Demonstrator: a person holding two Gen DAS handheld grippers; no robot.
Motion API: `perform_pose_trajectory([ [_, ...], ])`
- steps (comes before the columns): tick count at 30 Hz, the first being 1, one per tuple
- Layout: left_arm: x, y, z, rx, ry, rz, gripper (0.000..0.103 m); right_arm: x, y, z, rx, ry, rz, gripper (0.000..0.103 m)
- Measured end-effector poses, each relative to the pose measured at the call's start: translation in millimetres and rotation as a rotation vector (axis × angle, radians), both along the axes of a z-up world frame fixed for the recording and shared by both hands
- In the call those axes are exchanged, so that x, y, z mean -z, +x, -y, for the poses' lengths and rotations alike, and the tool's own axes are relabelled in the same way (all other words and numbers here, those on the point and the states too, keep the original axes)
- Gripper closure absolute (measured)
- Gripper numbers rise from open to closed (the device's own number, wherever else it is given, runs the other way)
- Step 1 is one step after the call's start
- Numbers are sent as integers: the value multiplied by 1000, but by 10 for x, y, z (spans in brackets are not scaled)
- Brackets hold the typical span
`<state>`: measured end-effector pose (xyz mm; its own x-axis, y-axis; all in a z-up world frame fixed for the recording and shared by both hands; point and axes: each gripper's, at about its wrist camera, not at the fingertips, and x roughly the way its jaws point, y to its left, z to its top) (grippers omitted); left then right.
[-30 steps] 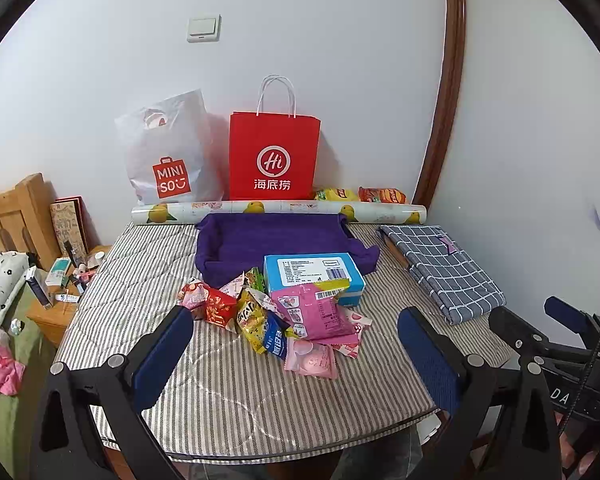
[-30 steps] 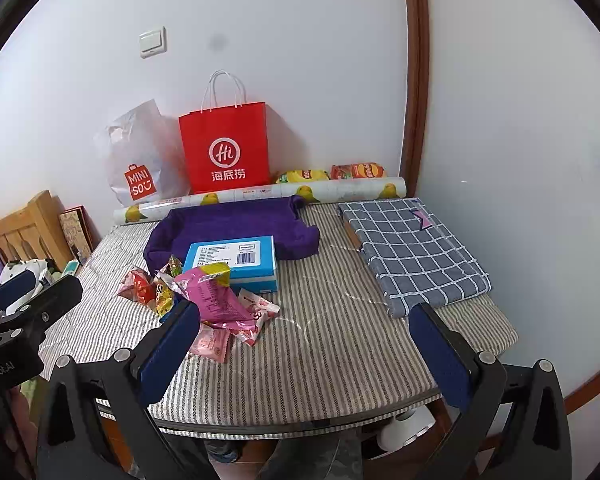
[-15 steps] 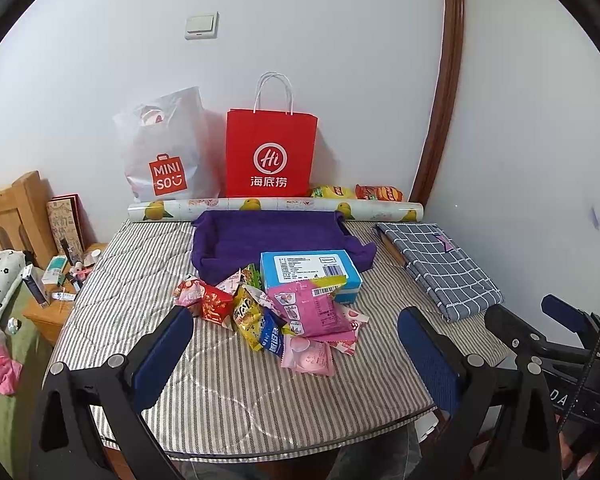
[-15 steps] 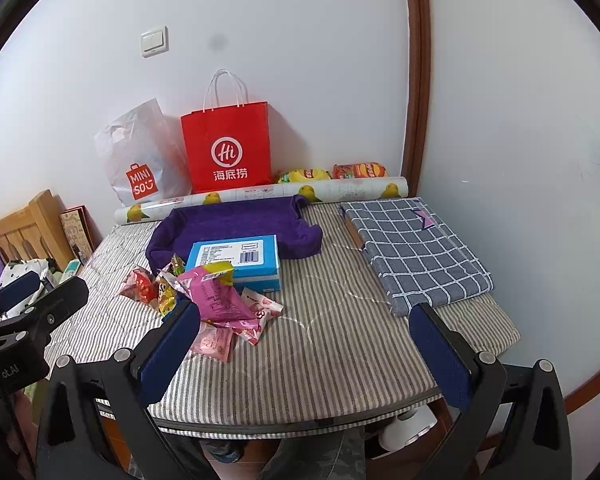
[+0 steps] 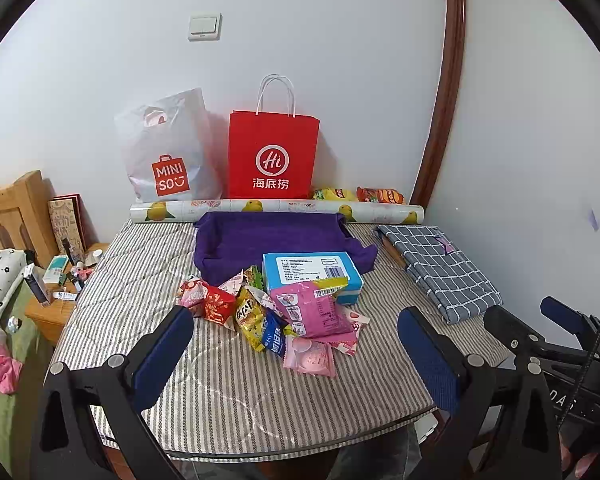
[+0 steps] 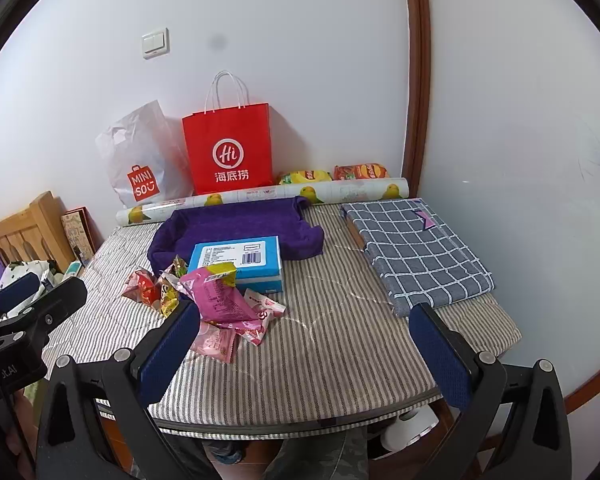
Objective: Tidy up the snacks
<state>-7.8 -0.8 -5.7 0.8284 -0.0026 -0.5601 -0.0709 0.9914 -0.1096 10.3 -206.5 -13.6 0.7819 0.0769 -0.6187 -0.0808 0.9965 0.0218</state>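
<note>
Both tongs, left gripper [image 5: 296,354] and right gripper [image 6: 304,350], hang wide open and empty at the near edge of the striped table [image 6: 340,360]. Writing: "MINISO" on the white bag [image 5: 168,152], "Hi" with Chinese characters on the red bag [image 5: 272,160]. The snacks [image 5: 276,312] lie heaped mid-table, just beyond the left gripper, left of the right one. Behind the heap sit a blue box [image 5: 310,274] and purple cloth [image 5: 268,240]; right of it, a checked cloth [image 5: 440,268].

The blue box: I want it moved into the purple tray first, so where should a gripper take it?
Grip the blue box across its short sides, coming from above at its bare far half. The big pink packet leans on its near edge, and the purple tray crowds its back, so a front approach looks blocked.
</note>
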Motion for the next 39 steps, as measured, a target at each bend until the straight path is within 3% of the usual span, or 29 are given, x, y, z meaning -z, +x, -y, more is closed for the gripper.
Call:
perform_pose_trajectory([
  [39, 21, -31, 29, 7, -4, -3, 0, 17, -38, -73, -19, 8, 0, 0],
])
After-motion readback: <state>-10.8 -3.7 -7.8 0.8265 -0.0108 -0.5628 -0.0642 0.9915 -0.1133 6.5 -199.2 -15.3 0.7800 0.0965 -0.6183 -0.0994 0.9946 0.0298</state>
